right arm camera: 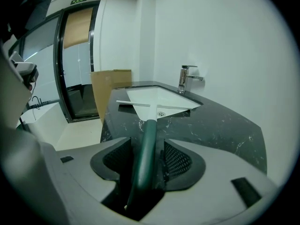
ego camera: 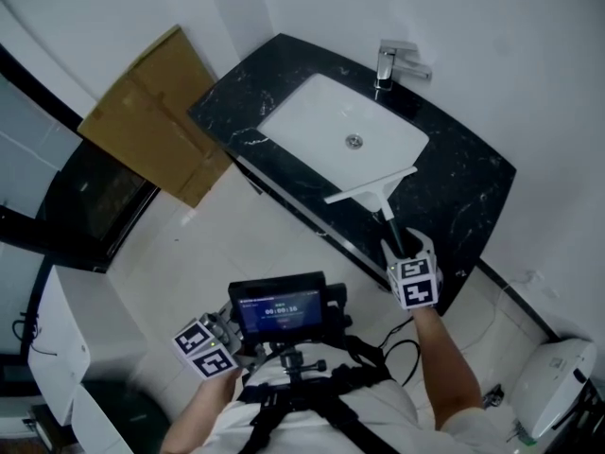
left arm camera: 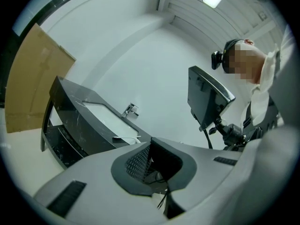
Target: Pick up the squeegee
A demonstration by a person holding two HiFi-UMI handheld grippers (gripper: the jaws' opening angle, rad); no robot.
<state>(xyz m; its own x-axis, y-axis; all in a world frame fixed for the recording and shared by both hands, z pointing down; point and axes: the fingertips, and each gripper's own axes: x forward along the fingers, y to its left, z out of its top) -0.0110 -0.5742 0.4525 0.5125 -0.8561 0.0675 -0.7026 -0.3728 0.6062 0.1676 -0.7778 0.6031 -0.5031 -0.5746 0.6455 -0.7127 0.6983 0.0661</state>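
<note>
close to the person's chest, a small dark screen (ego camera: 281,310) sits on a black harness mount. just left of it the left gripper (ego camera: 206,346) is held low and back from the counter. its grey jaws are pressed together with nothing between the meshed pads (left arm camera: 138,162).

further out, the right gripper (ego camera: 411,270) reaches over the near edge of the black marble countertop (ego camera: 463,192). its jaws are clamped on the dark green handle of the plastic squeegee (right arm camera: 145,139). the handle runs forward from the jaws, and the squeegee's white blade lies across the front rim of the white rectangular sink (ego camera: 312,121). i can't tell whether the blade touches the rim or hangs just above it.

past the basin, a chrome tap (ego camera: 389,62) stands at the back by the white wall. off to the left, a flat brown cardboard sheet (ego camera: 156,112) leans beside the counter's end.
</note>
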